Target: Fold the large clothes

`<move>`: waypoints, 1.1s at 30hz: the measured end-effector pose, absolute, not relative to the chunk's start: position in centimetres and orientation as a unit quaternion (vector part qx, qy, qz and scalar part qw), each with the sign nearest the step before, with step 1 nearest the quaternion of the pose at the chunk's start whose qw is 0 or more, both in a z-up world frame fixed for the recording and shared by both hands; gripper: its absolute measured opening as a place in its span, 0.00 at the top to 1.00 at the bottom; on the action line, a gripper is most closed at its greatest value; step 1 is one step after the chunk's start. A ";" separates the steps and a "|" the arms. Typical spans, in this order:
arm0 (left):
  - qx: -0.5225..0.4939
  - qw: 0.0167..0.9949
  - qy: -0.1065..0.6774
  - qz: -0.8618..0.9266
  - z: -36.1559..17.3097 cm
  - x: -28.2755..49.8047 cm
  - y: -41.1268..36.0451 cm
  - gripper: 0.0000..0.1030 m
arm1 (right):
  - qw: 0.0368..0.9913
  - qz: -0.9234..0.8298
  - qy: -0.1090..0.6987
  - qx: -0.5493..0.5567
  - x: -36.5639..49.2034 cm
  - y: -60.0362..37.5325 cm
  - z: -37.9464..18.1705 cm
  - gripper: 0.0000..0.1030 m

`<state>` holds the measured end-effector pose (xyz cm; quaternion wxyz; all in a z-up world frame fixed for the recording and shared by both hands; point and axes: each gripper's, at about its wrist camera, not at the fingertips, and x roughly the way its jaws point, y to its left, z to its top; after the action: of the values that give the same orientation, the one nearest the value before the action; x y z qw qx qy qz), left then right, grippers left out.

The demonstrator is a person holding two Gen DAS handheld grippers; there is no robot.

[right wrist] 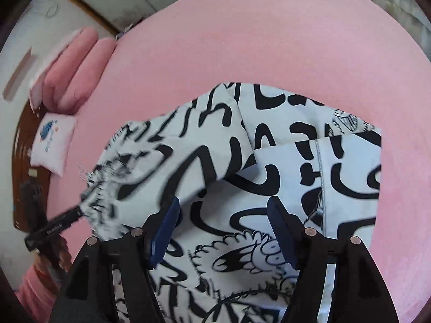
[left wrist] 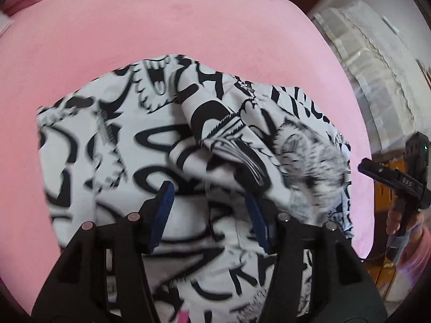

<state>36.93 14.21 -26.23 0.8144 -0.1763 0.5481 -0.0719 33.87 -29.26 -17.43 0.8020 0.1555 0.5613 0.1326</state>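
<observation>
Cotton-like fabric, white with bold black doodle print, is lying partly folded on the pink bed (left wrist: 188,40); this garment (left wrist: 150,140) is rumpling into overlapping flaps. I am holding my left tool (left wrist: 210,210) and right tool (right wrist: 223,231) just above it, blue-padded jaws parted, gripping nothing.

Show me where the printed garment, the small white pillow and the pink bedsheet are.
printed garment (right wrist: 282,167), right wrist view, on the folded upper layer near its seam.
small white pillow (right wrist: 52,142), right wrist view, on its front face by the blue print.
pink bedsheet (left wrist: 188,21), left wrist view, on bare sheet beyond the garment.
</observation>
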 end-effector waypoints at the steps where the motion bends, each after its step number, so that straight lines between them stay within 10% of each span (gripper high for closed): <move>1: -0.168 0.817 0.548 -0.064 -25.4 36.2 14.1 0.51 | 0.808 0.131 0.550 0.165 33.3 -30.4 -16.6 0.33; 6: -0.143 0.855 0.497 -0.039 -19.2 33.4 12.6 0.51 | 0.822 0.170 0.503 0.205 33.5 -27.6 -12.6 0.38; 9: -0.156 0.850 0.500 -0.065 -18.1 34.6 10.3 0.54 | 0.819 0.187 0.508 0.191 35.2 -23.8 -12.3 0.61; 13: -0.138 0.832 0.530 -0.088 -19.5 38.4 5.7 0.91 | 0.790 0.209 0.547 0.184 36.3 -19.0 -15.0 0.82; 21: -0.118 0.755 0.646 -0.006 -29.3 40.8 5.5 0.91 | 0.715 0.217 0.656 0.104 35.6 -13.9 -25.7 0.97; 33: -0.098 0.789 0.606 0.003 -27.8 39.1 7.8 0.92 | 0.789 0.186 0.574 0.112 34.4 -18.3 -21.3 1.00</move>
<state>39.05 7.78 -27.83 0.7893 -0.0976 0.6062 0.0027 34.36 -18.25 -21.33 0.7892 0.1125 0.5743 0.1864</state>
